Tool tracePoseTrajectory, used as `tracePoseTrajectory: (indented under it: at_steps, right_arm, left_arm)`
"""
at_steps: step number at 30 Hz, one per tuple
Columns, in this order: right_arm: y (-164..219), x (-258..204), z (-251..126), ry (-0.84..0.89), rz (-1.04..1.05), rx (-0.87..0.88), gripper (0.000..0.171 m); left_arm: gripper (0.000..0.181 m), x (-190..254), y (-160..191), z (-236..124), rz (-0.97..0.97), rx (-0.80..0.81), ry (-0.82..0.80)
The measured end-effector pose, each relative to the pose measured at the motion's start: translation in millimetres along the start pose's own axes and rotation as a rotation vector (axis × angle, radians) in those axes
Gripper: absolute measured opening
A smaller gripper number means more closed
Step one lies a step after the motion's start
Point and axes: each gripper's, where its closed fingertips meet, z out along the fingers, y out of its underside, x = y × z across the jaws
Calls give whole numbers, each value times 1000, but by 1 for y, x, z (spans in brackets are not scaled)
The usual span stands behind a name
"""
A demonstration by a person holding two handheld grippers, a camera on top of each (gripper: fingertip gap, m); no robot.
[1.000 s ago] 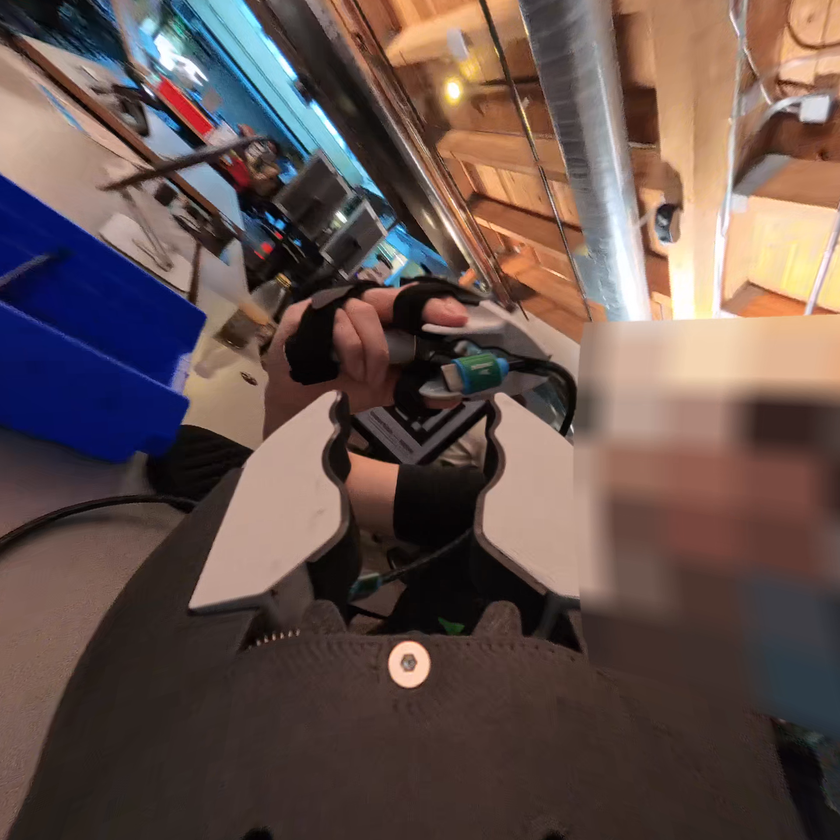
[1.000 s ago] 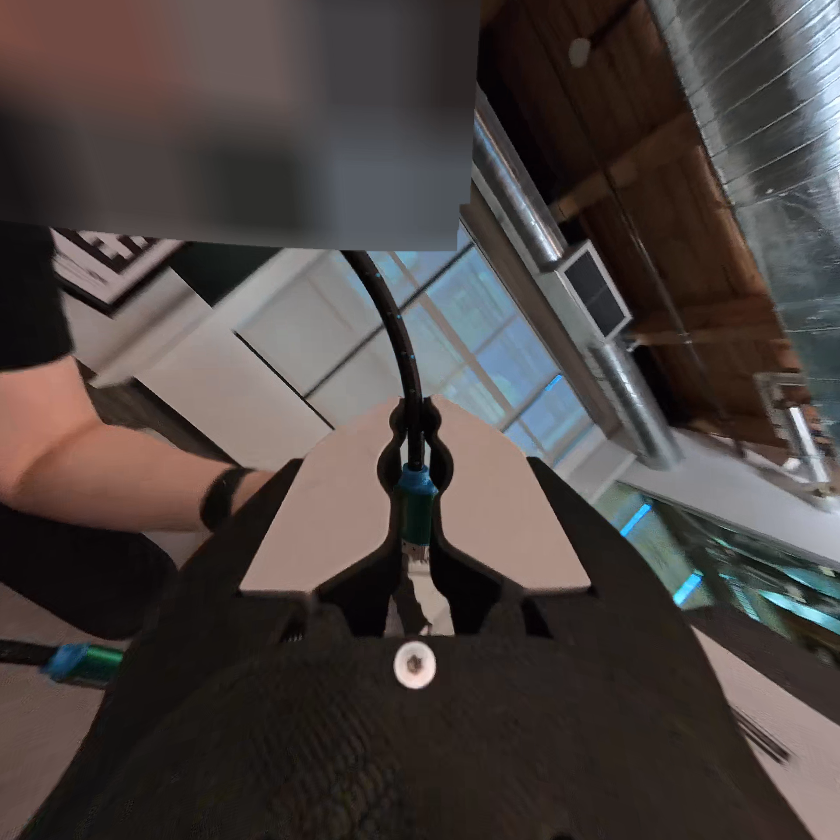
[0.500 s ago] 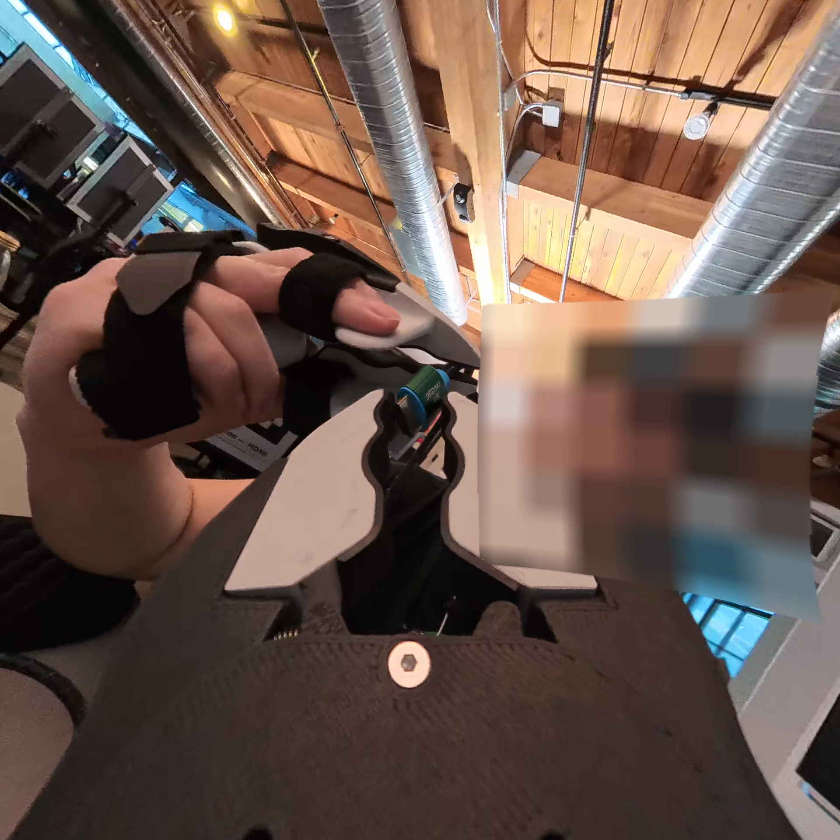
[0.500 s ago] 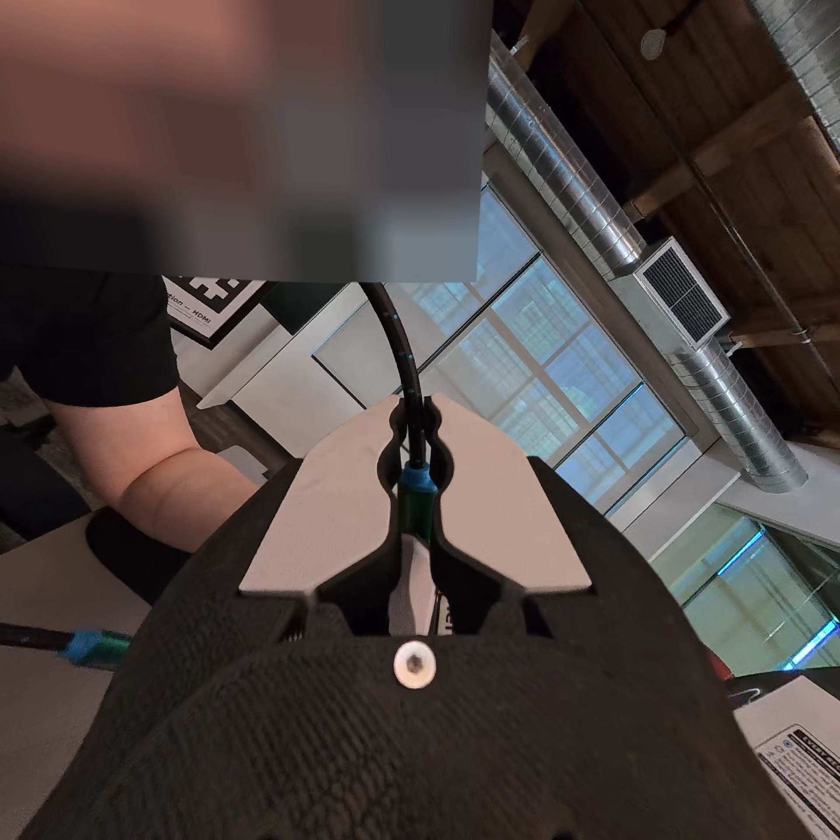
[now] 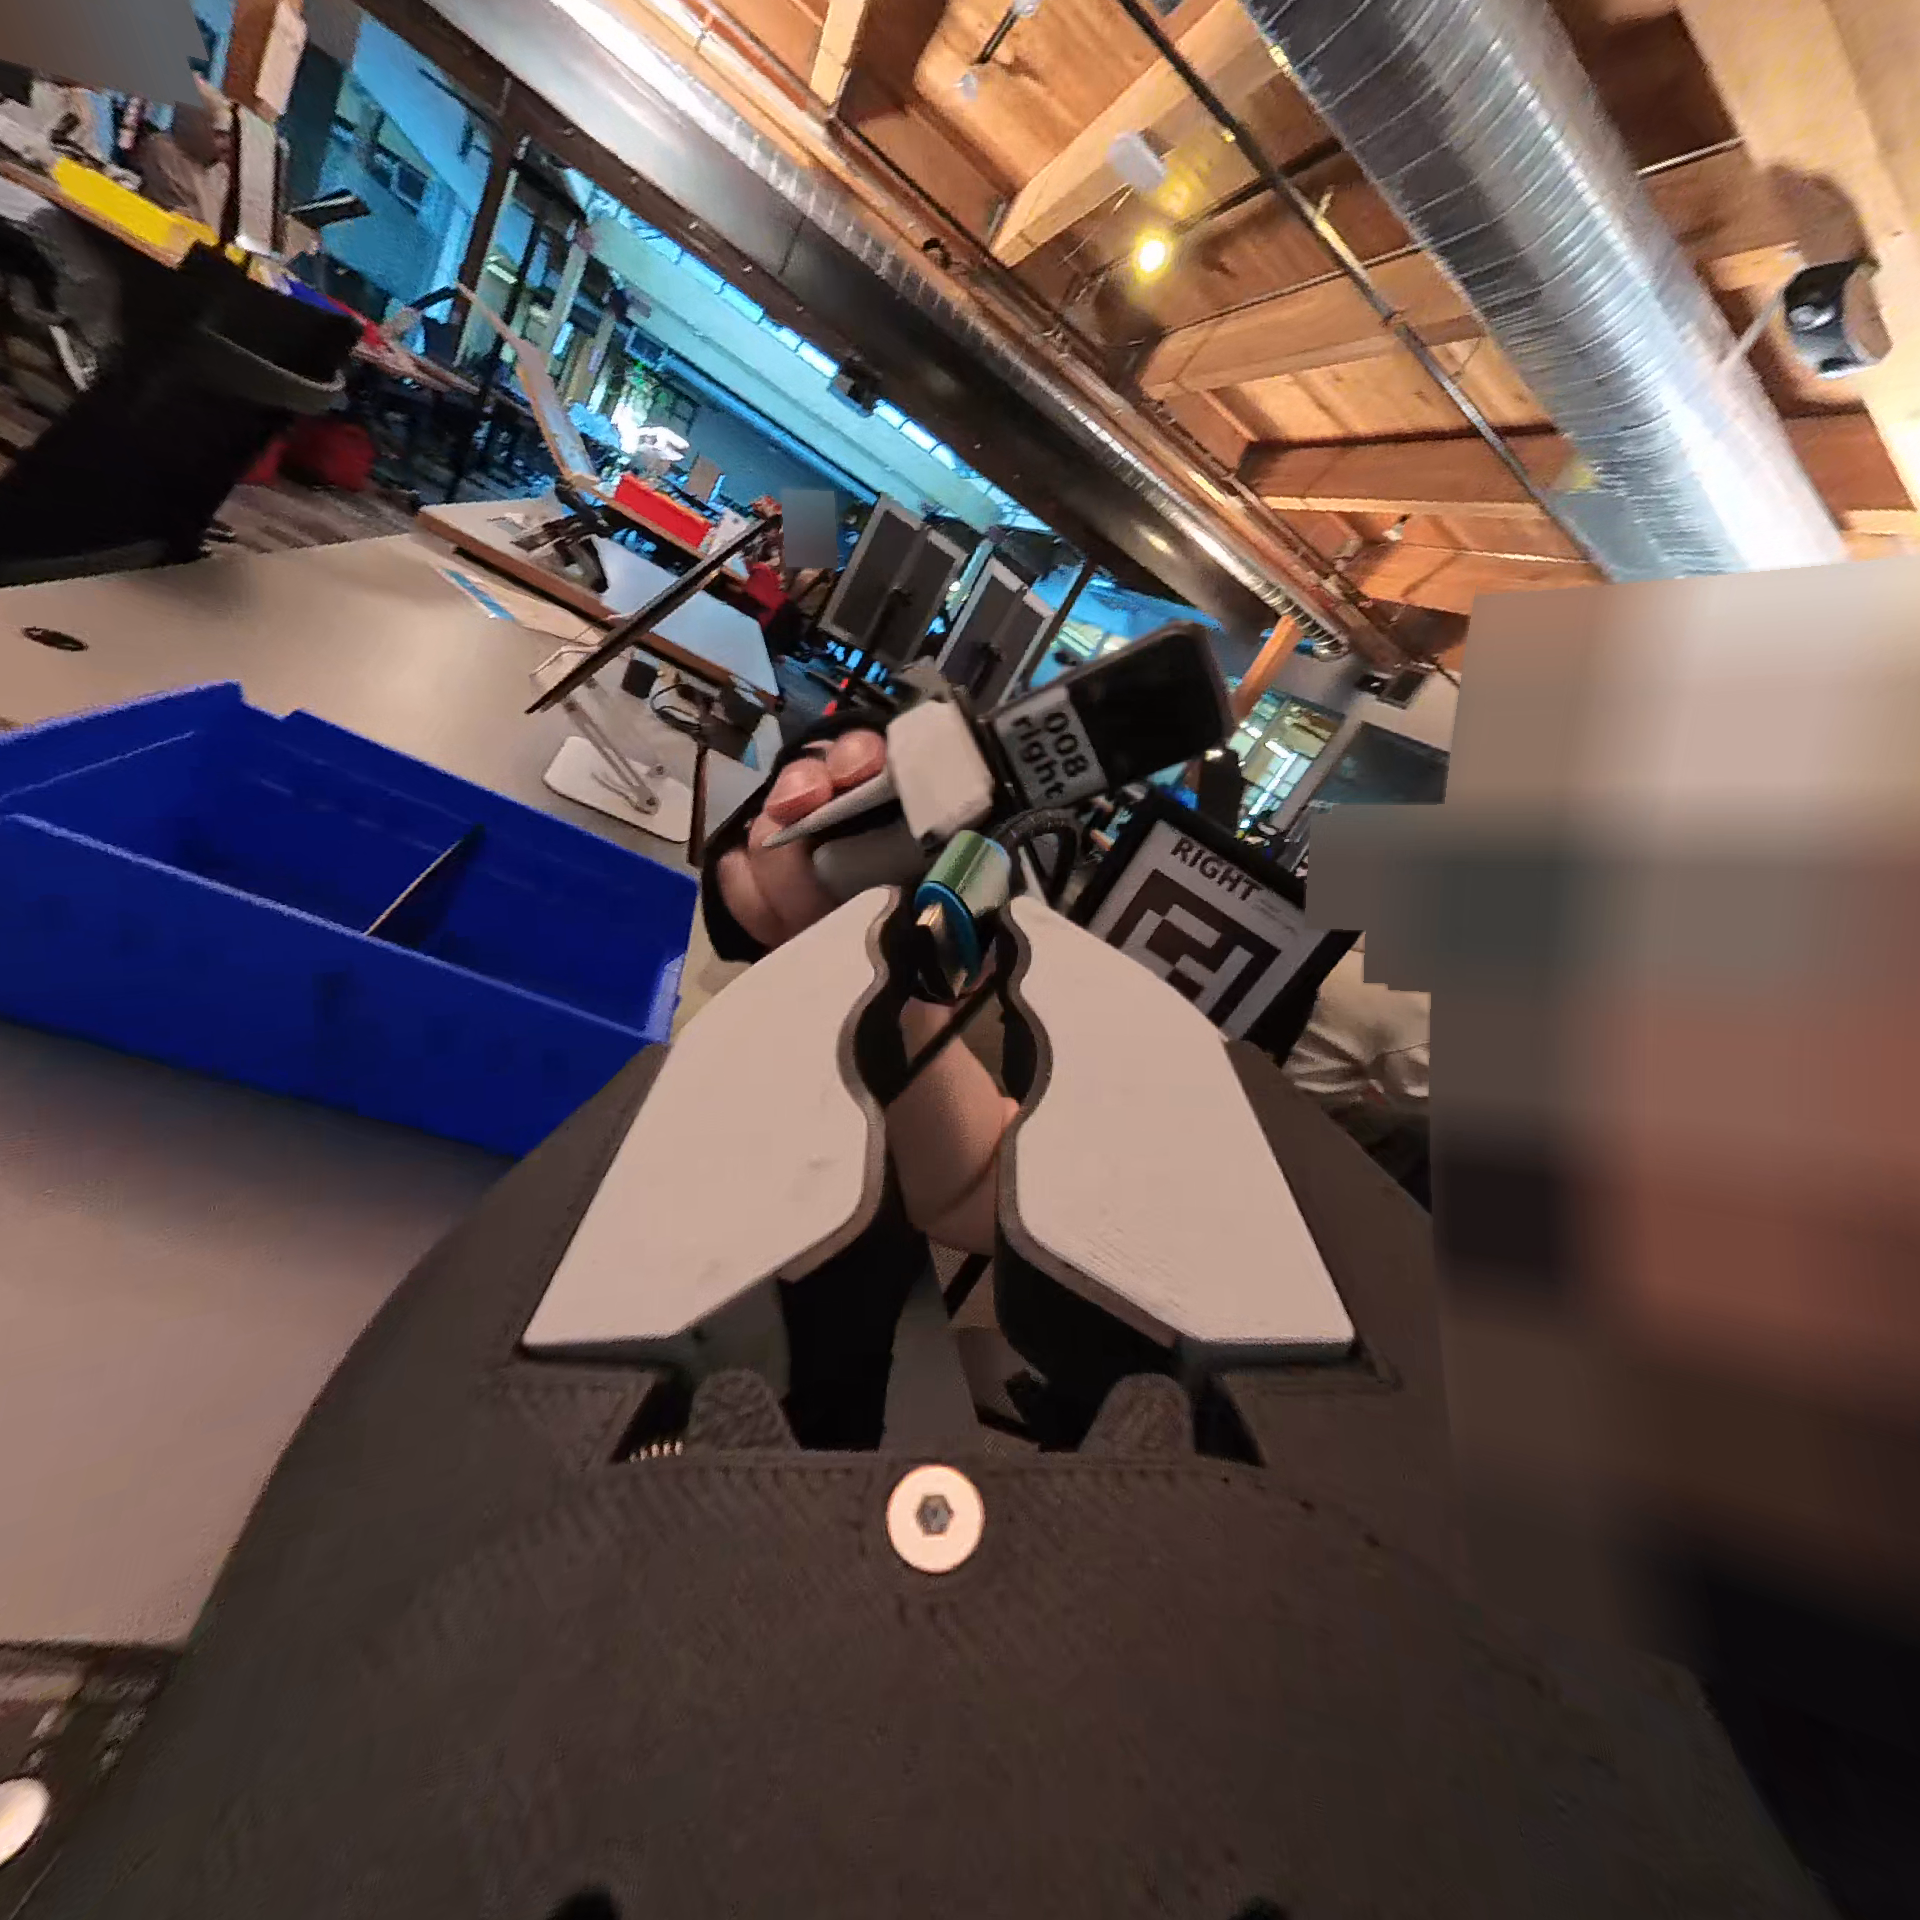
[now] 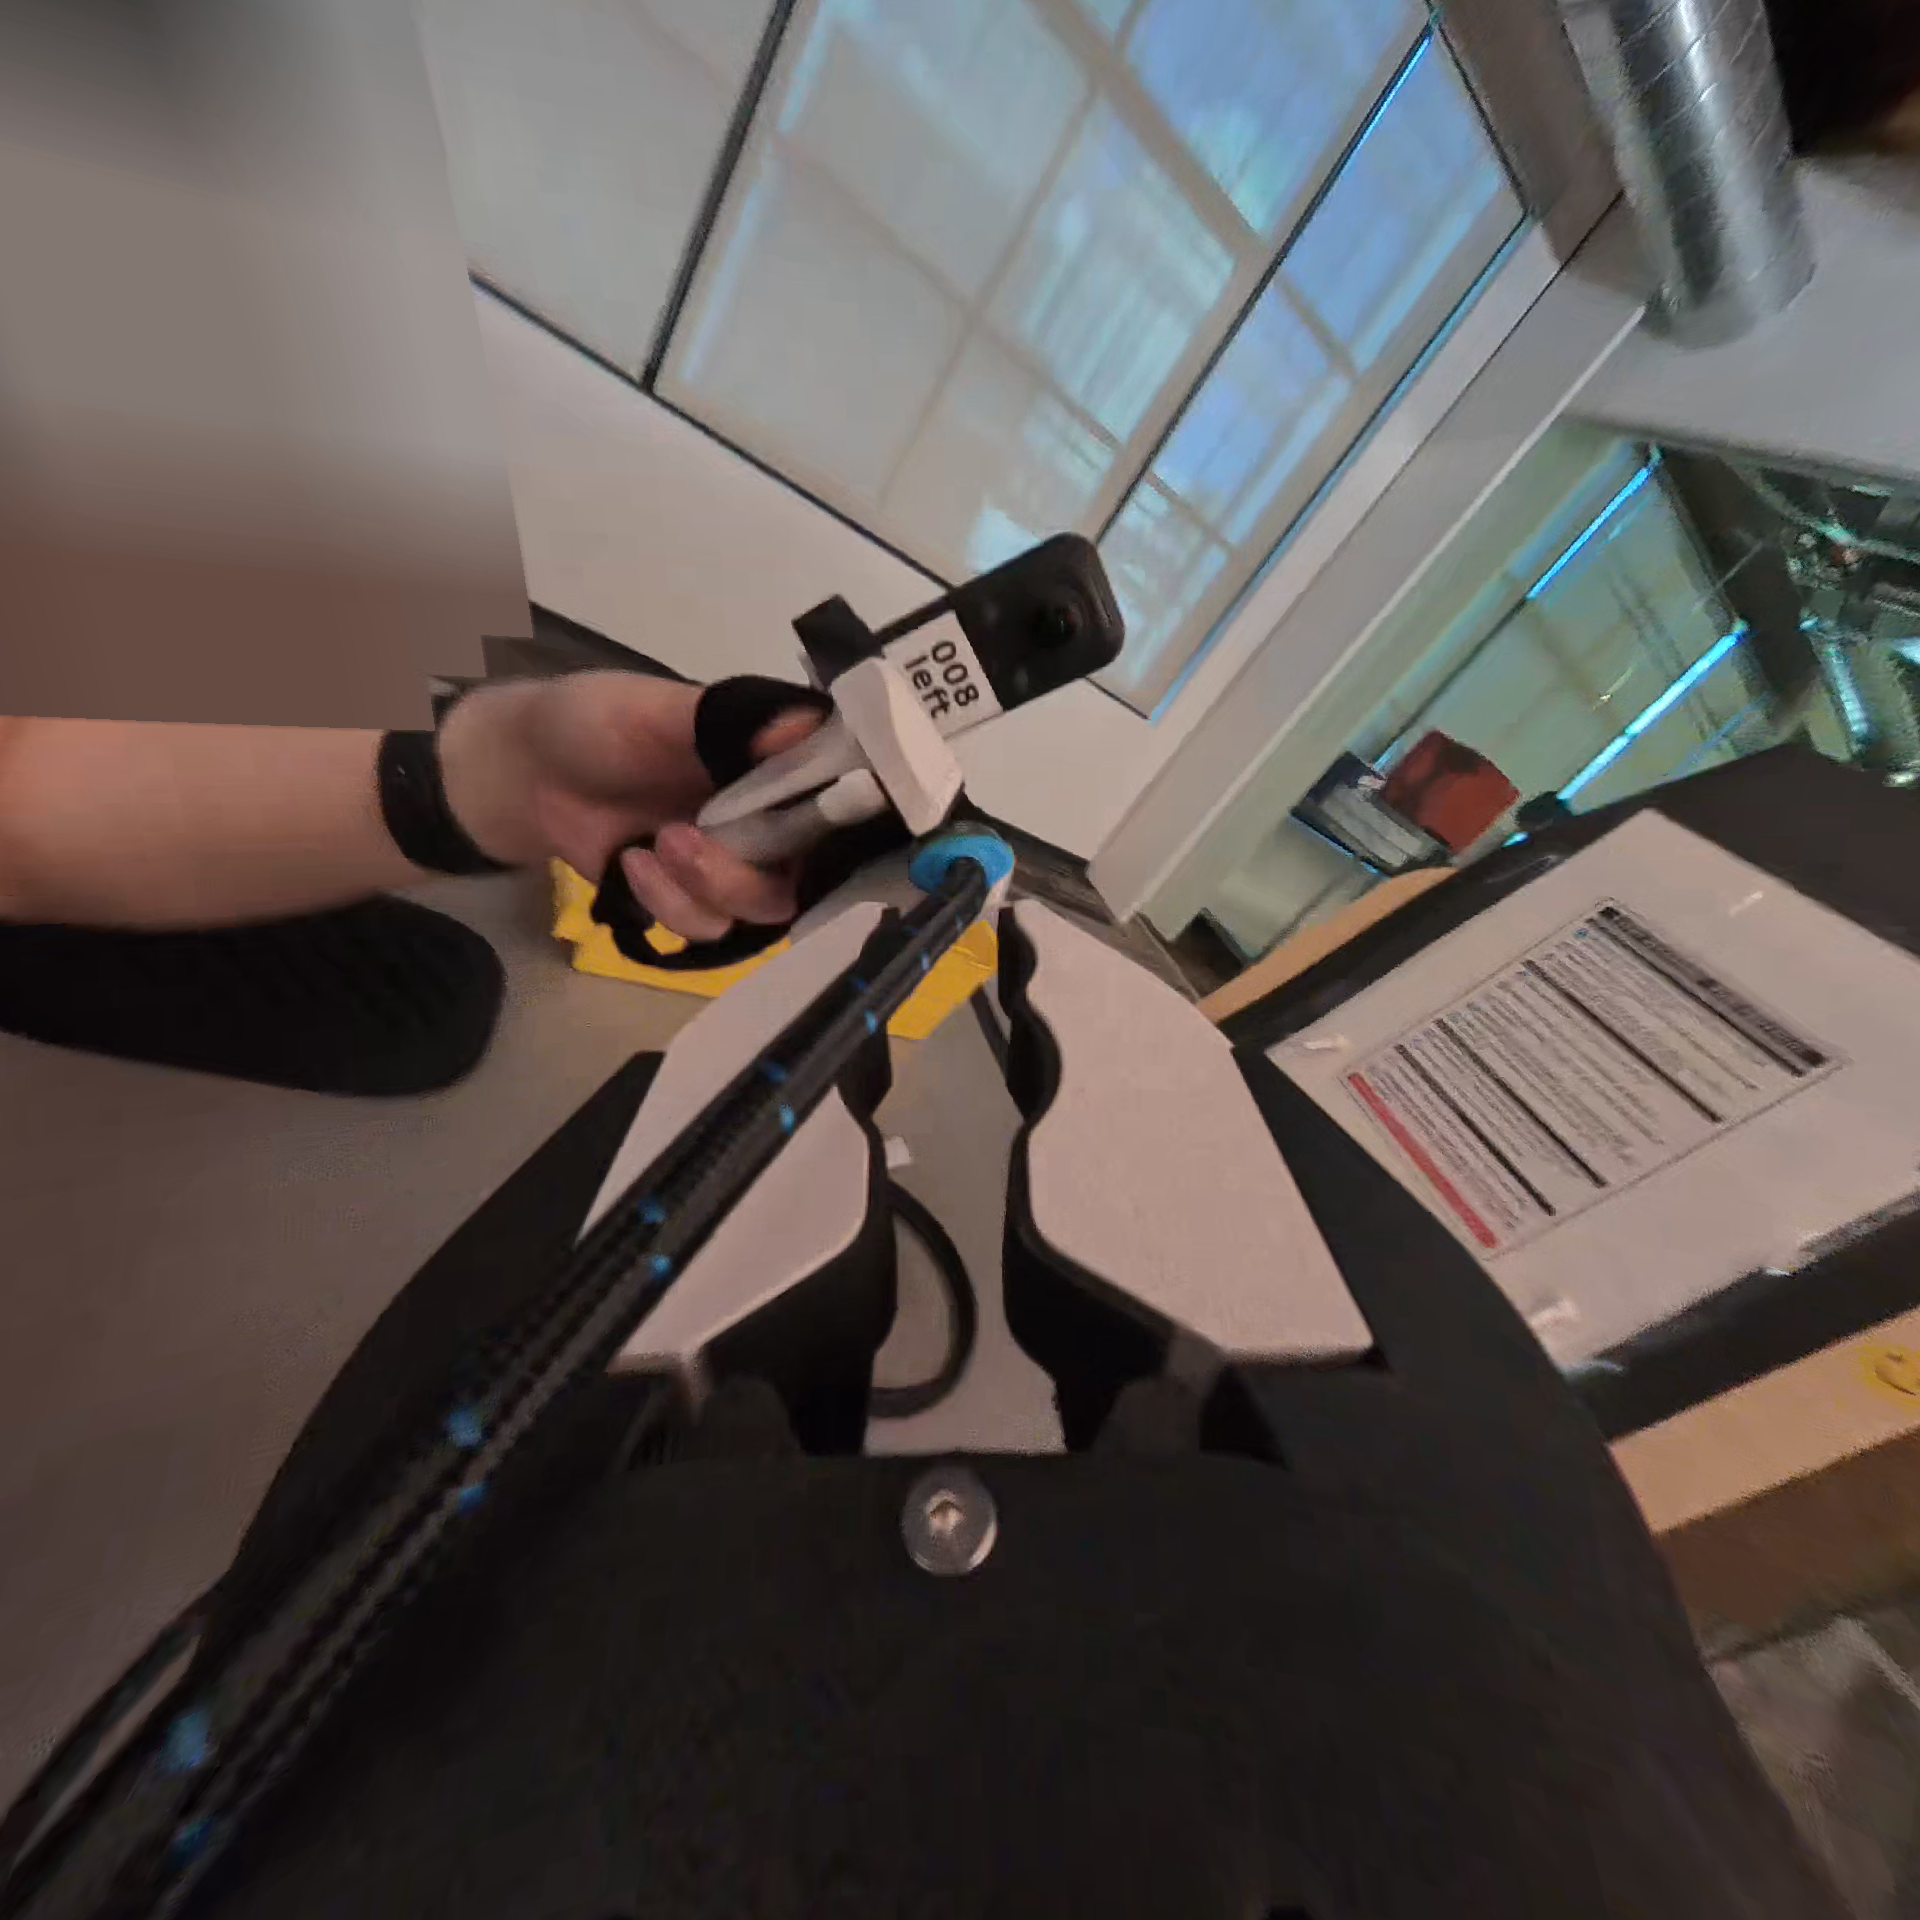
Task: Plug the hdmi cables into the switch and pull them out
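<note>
The right gripper's (image 6: pixel 945 925) jaws stand apart with nothing between them. The black hdmi cable (image 6: pixel 727 1122) lies slantwise over its left finger, running up to a blue-collared plug (image 6: pixel 961 860) just past the tips. The left gripper's (image 5: pixel 948 920) jaws are part-way open, and the same plug (image 5: pixel 961 894) sits at their tips with its metal end toward the camera. Whether they pinch it I cannot tell.

Both tools hang low over a grey table (image 5: pixel 208 1299). The left wrist view shows a blue bin (image 5: pixel 312 935) on the table, then the gloved right hand (image 5: pixel 769 873) on its handle. Farther off are benches and monitors under a timber ceiling with a silver duct (image 5: pixel 1558 260).

Only the right wrist view shows a loop of cable (image 6: pixel 940 1320) lying on the table between the fingers. Beyond it the left hand (image 6: pixel 623 790) is at its grip, with a yellow object (image 6: pixel 603 940) behind it. A printed sheet (image 6: pixel 1579 1081) lies on a white box to the right, and a large paned window (image 6: pixel 1039 312) is farthest off.
</note>
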Motion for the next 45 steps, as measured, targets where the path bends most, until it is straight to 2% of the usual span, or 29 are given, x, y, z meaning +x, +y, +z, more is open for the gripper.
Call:
tracePoseTrajectory:
  at_steps: [1, 4, 16, 28, 30, 33, 36, 40, 43, 45]
  right_arm:
    - [-1, -1, 0, 7, -29, 4, 17]
    - [-8, -1, -2, 14, -4, 57, 16]
    - [13, 1, -4, 1, -41, -100, 11]
    - [21, 3, -2, 14, -73, -115, 8]
    - [21, 3, -3, 16, -87, -117, 8]
    - [19, 2, -4, -18, -44, -73, 8]
    - [8, 4, -16, -130, 152, 76, 8]
    - [-18, 8, -46, -385, 477, 365, 8]
    - [-24, 16, -60, -451, 584, 481, 8]
    - [-21, 20, -62, -446, 598, 494, 8]
  left_arm:
    - [14, -2, 1, -1, -2, -13, -18]
    - [14, -6, 4, -2, -37, -26, -33]
    - [15, -19, 11, -2, -88, -56, -65]
    - [15, -24, 13, -3, -112, -59, -82]
    - [26, -25, 12, -3, -109, -53, -80]
    - [42, -25, 6, -7, -39, -63, -109]
    - [58, -29, -9, -30, 105, -47, -217]
    - [58, -50, -3, -62, 263, -148, -394]
    - [64, -65, 10, -70, 251, -207, -424]
    - [70, -87, 26, -75, 253, -300, -505]
